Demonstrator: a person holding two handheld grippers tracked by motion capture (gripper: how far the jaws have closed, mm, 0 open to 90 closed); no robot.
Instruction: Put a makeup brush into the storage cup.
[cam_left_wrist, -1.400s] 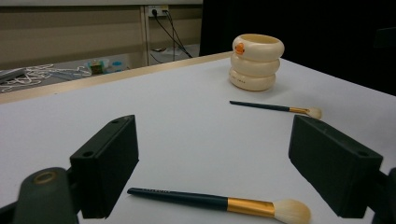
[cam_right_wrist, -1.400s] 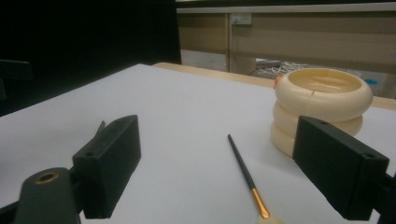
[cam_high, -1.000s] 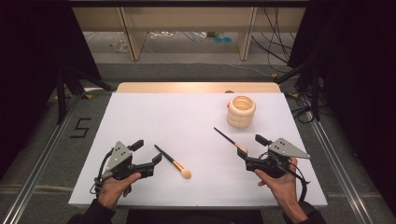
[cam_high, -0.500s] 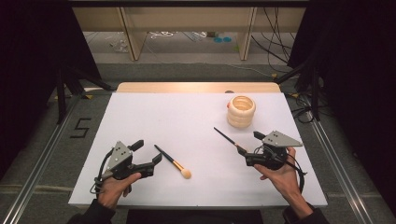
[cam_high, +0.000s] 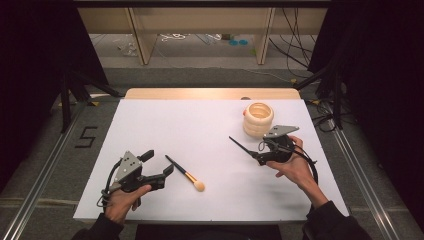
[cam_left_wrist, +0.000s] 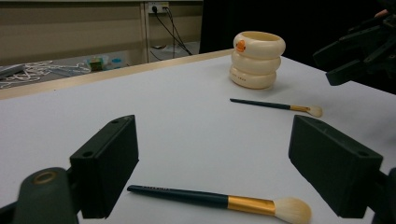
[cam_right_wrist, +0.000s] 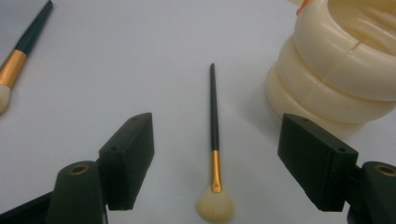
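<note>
While the left gripper (cam_high: 167, 171) sits parked, jaws wide and empty beside the larger brush (cam_high: 186, 174), the right gripper (cam_high: 257, 156) has slid across the white table (cam_high: 200, 125) from its spot a second ago to hang over the thin brush (cam_right_wrist: 214, 140); that brush lies flat between the spread jaws, bristles toward the hand and handle pointing away, untouched; the jaws have just been closing somewhat, so I judge a pick-up is being lined up, probably to drop the brush into the cream ringed holder (cam_high: 258, 119) standing just beside it; the grip itself is not yet made. Around the white sheet, a wooden table edge shows at the far side; beyond it lie grey floor, dark drapes, wooden frame legs and loose cables.
</note>
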